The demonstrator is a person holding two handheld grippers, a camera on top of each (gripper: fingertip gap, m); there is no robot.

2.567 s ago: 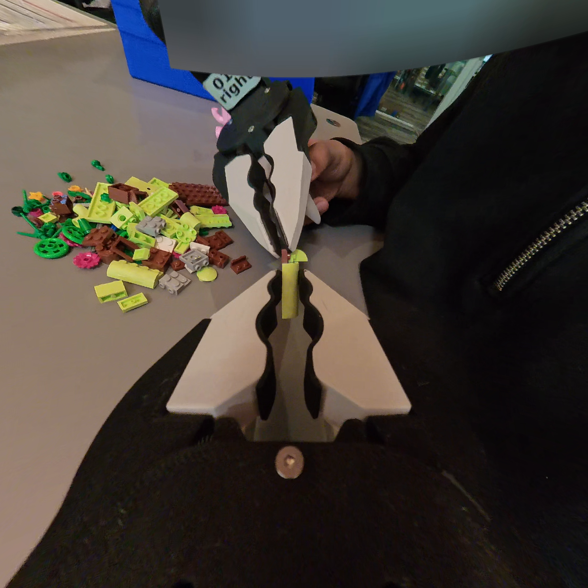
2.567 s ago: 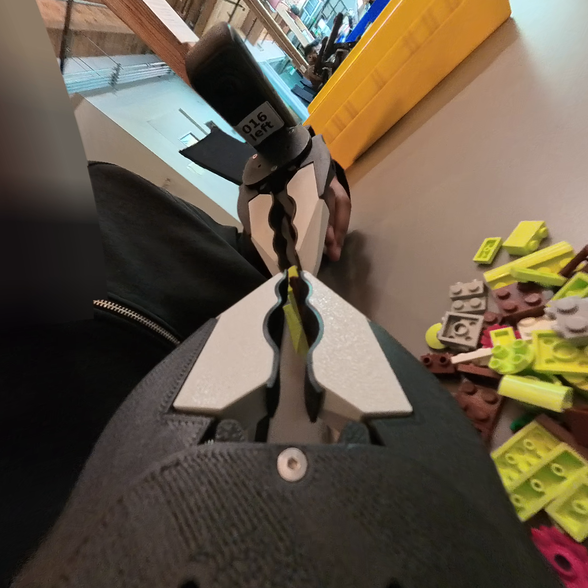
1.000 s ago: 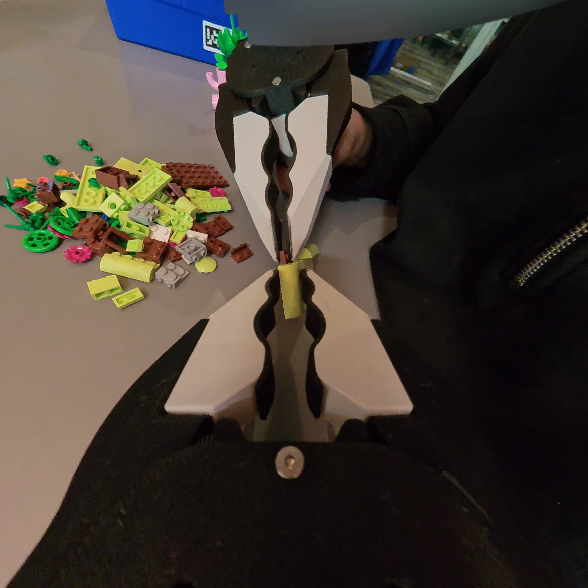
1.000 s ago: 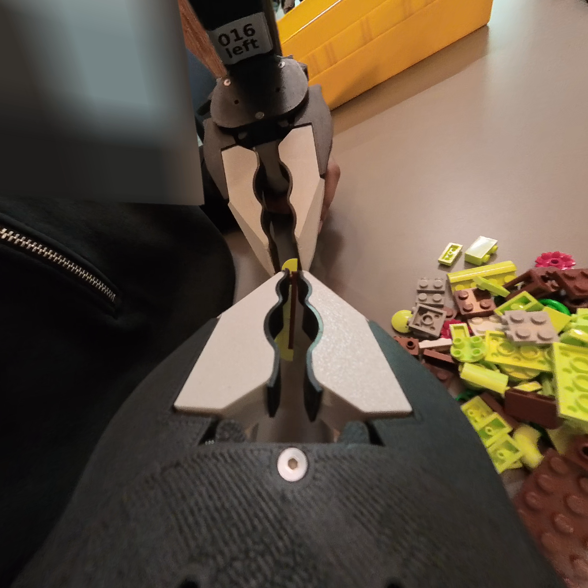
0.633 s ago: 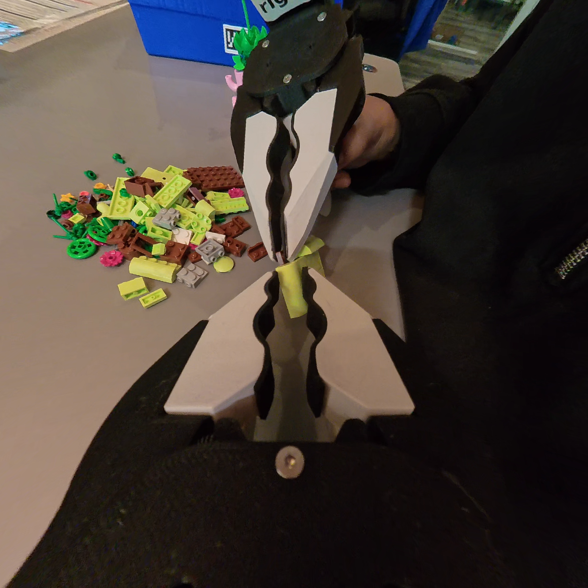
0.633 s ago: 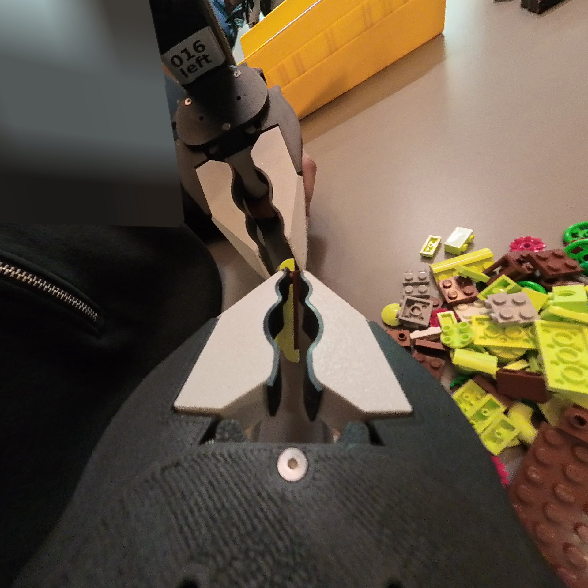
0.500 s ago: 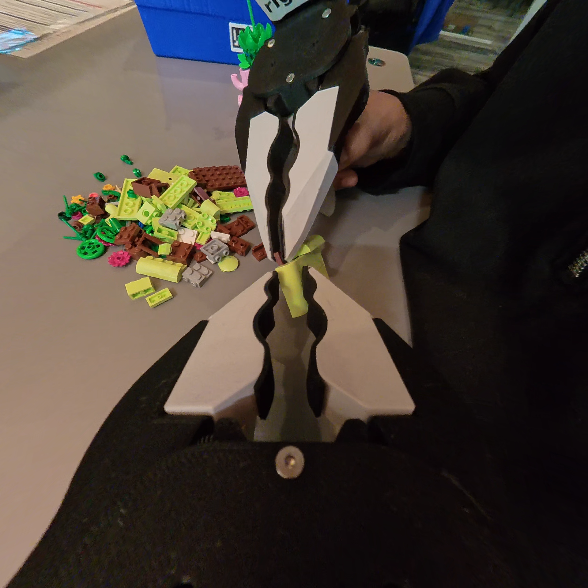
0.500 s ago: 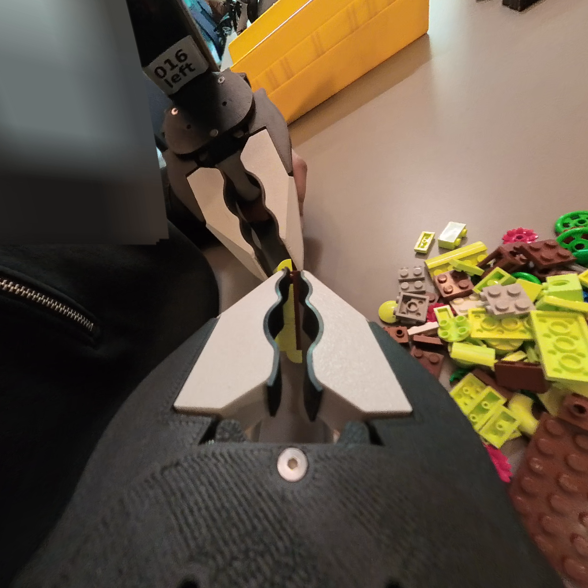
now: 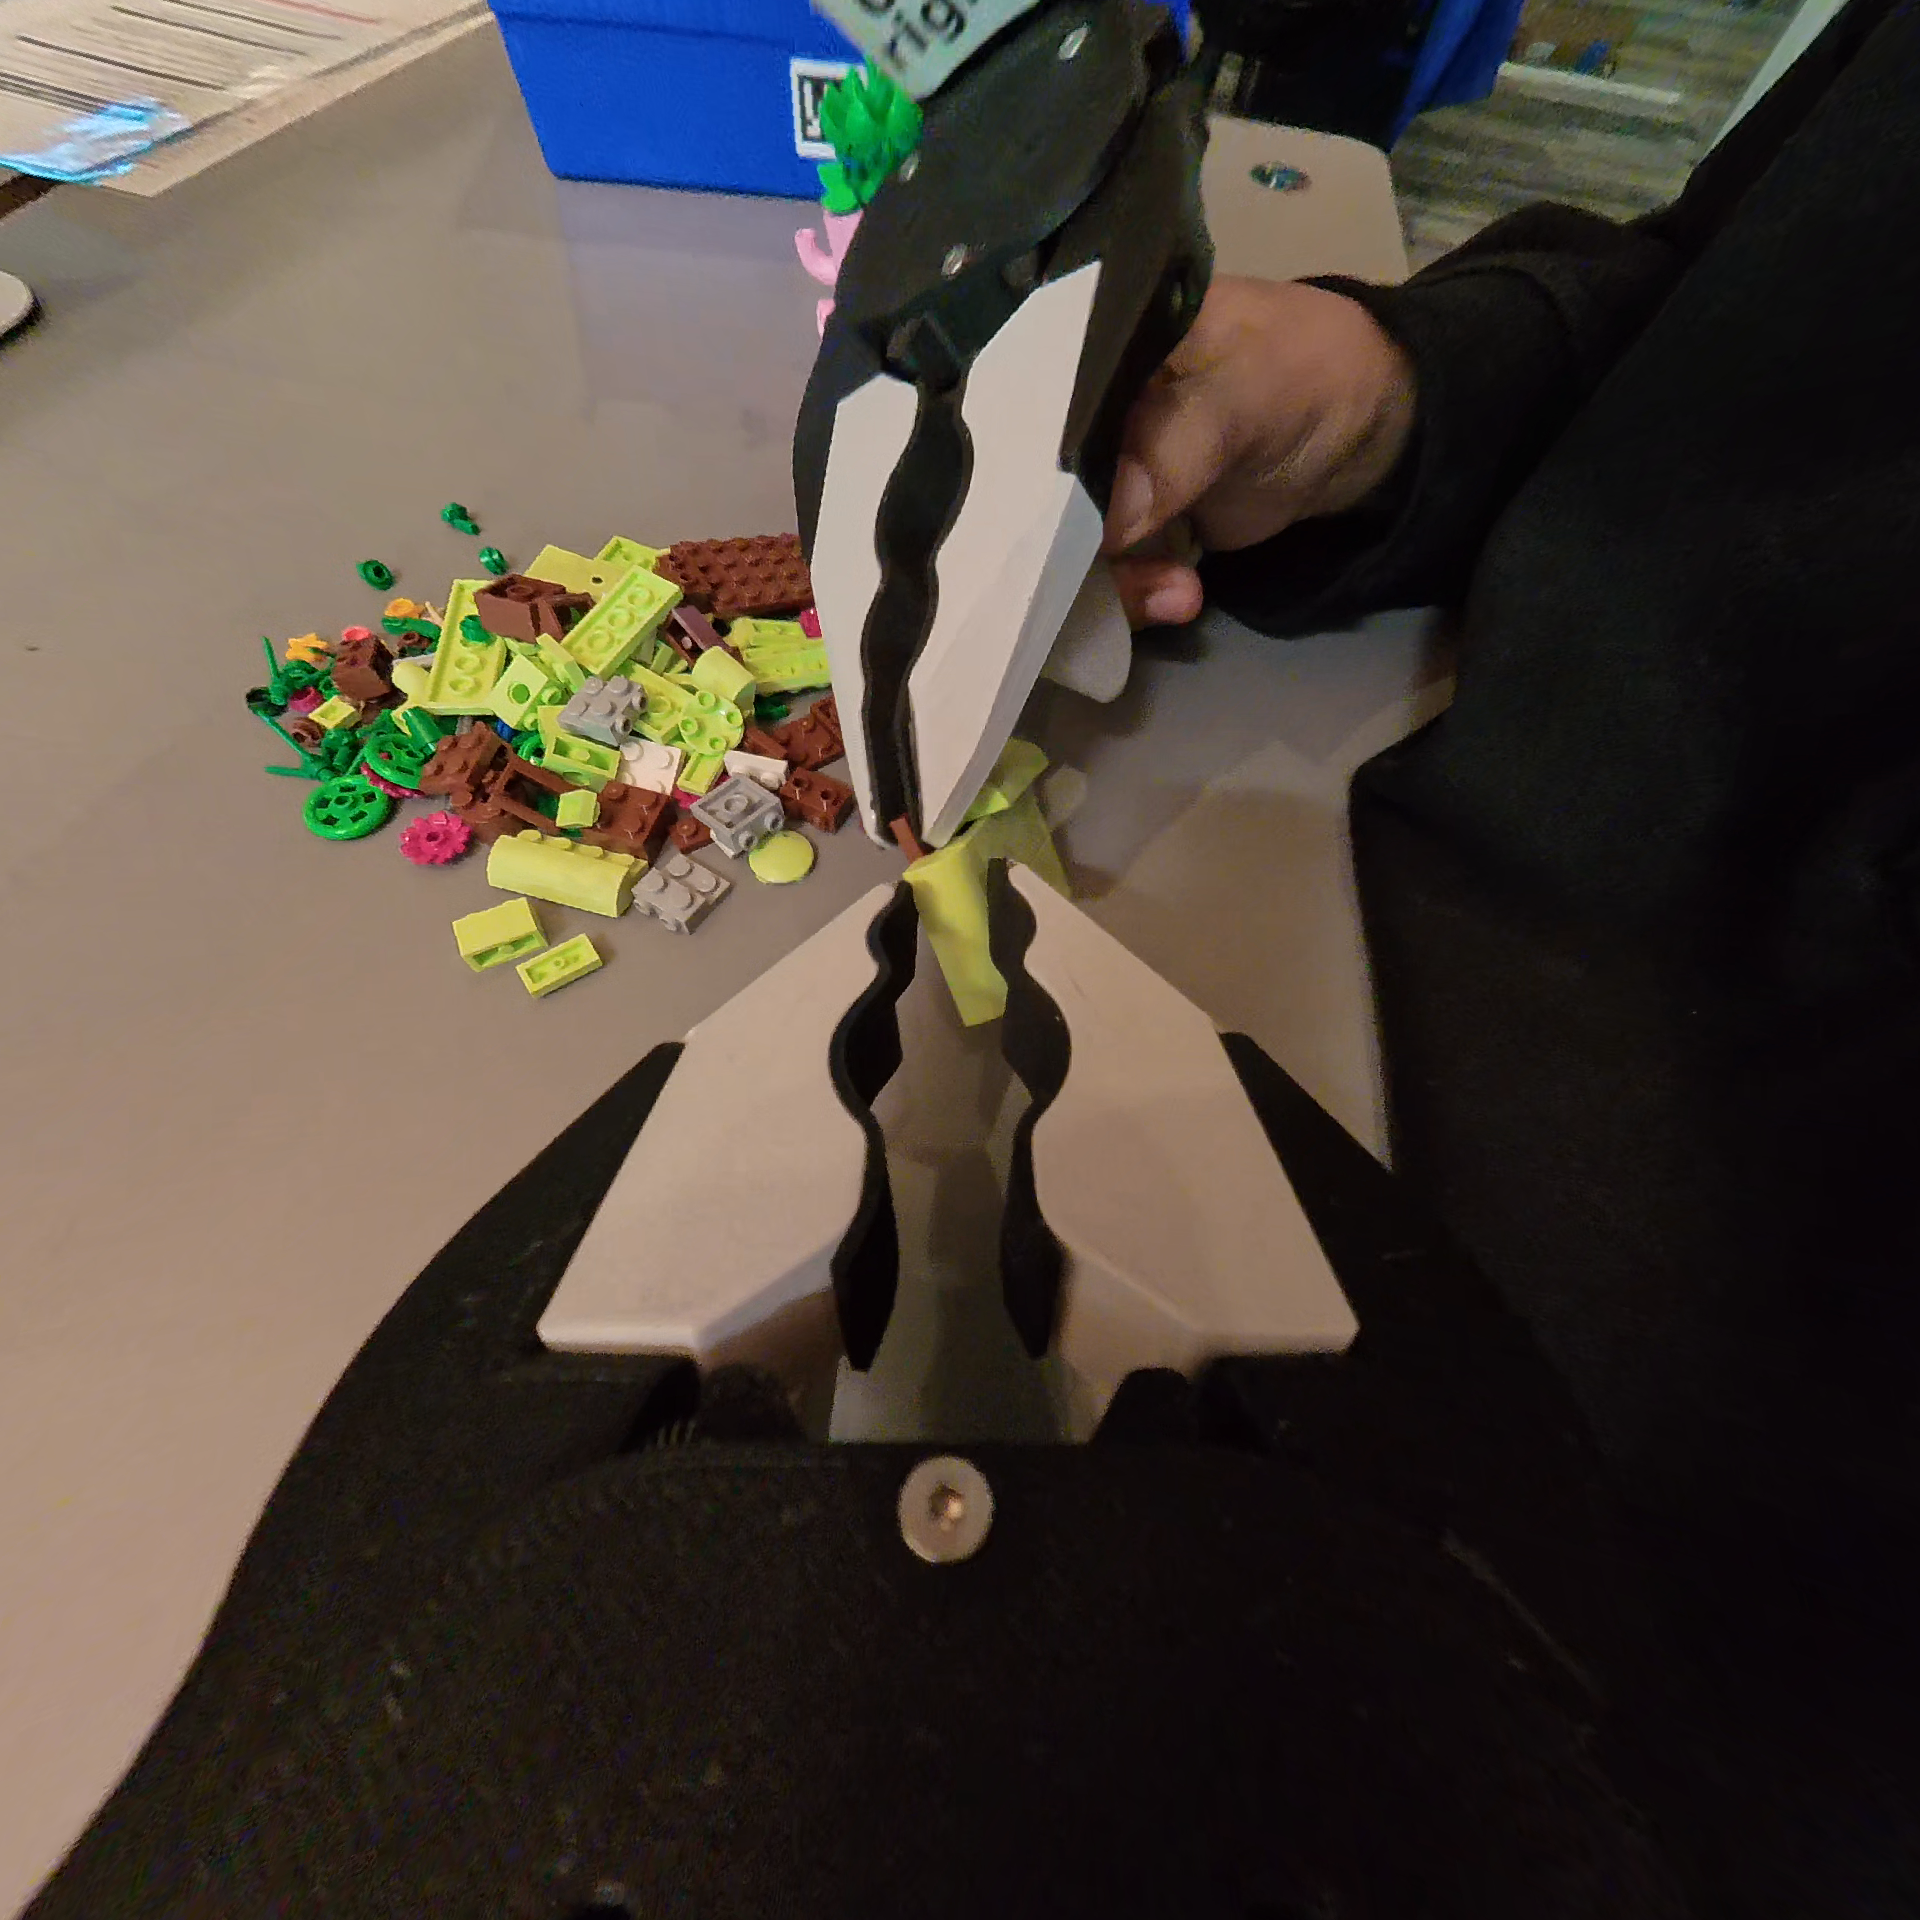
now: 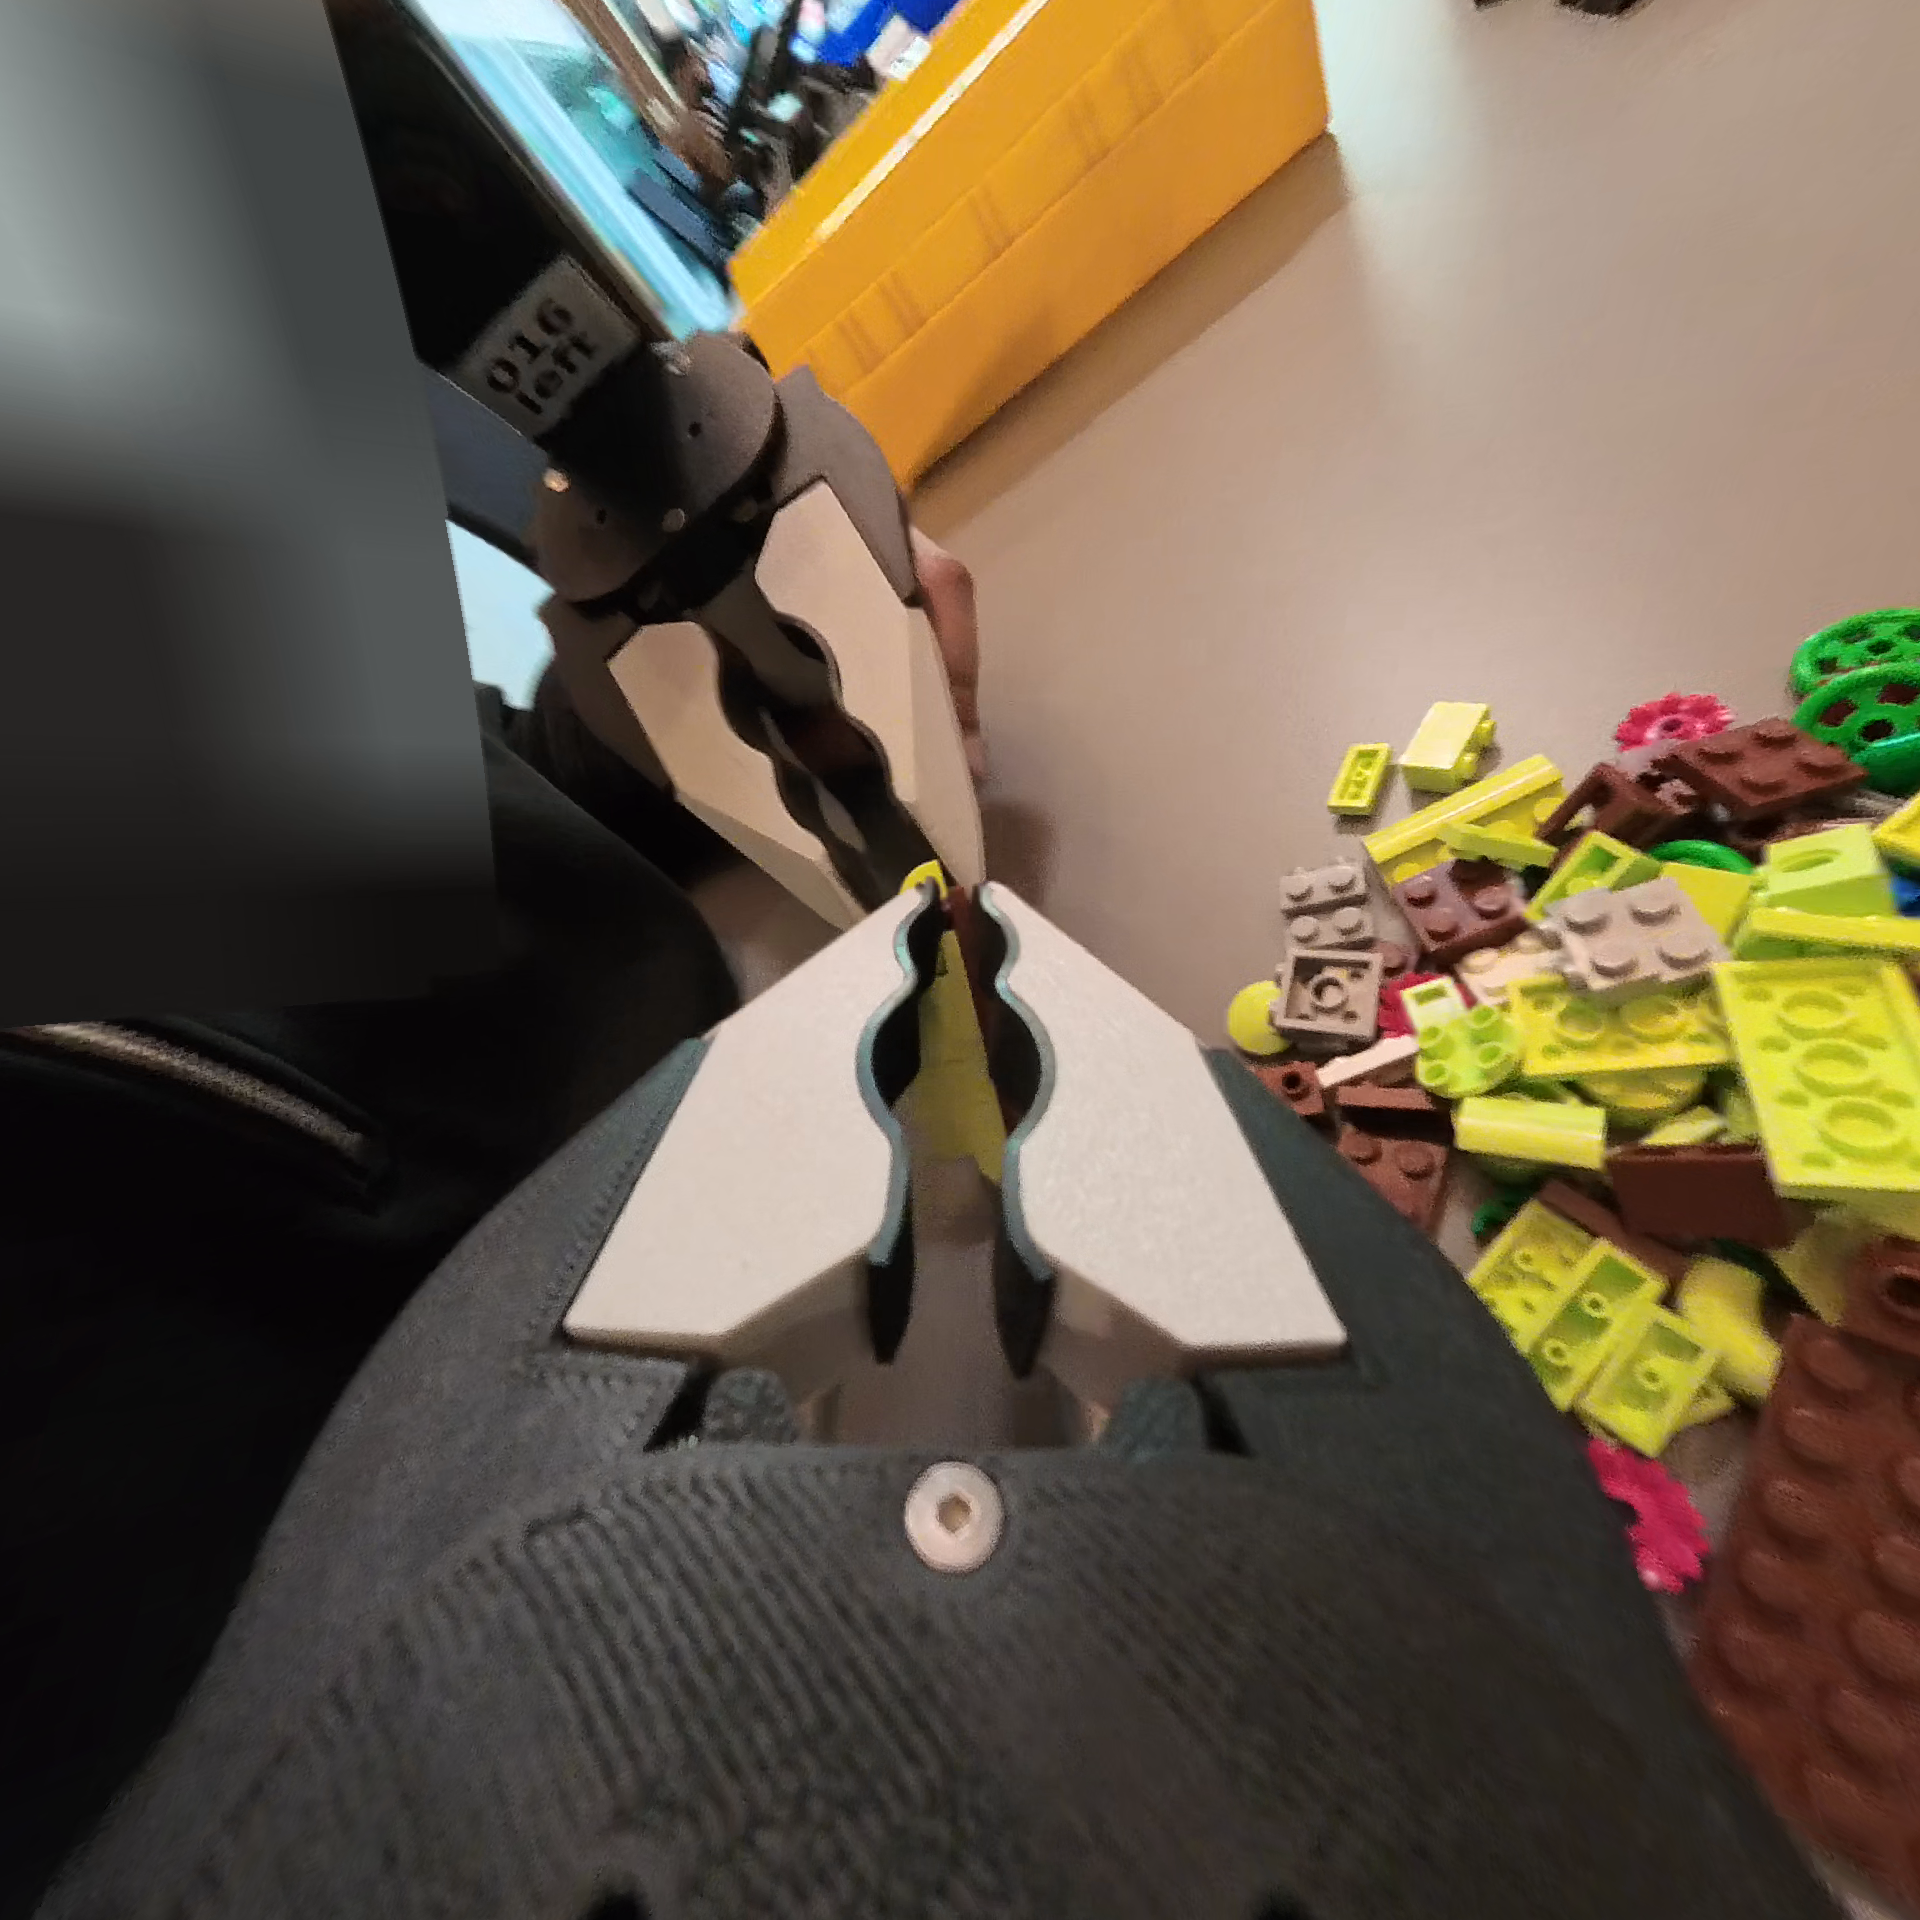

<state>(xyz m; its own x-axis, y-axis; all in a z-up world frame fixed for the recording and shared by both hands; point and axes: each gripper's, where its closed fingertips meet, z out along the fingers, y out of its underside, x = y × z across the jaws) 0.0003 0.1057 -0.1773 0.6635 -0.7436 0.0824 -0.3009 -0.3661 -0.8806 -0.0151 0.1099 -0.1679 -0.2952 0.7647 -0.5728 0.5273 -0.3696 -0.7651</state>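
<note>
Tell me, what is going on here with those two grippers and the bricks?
A person holds the two grippers tip to tip above a grey table. The left gripper is shut on a lime green piece; the right gripper pinches a thin brown piece against it. A pile of loose bricks lies beside them.

My left wrist camera sits close behind my left gripper [image 9: 951, 894], looking forward along its fingers and down at the grey table [image 9: 312, 1039], with the brick pile [image 9: 582, 717] left of the tips and a blue bin [image 9: 665, 94] beyond. My right wrist camera rides equally close behind my right gripper [image 10: 961, 899], facing the opposite way toward a yellow bin [image 10: 1039, 208]. Both views share the pile and the meeting fingertips.
</note>
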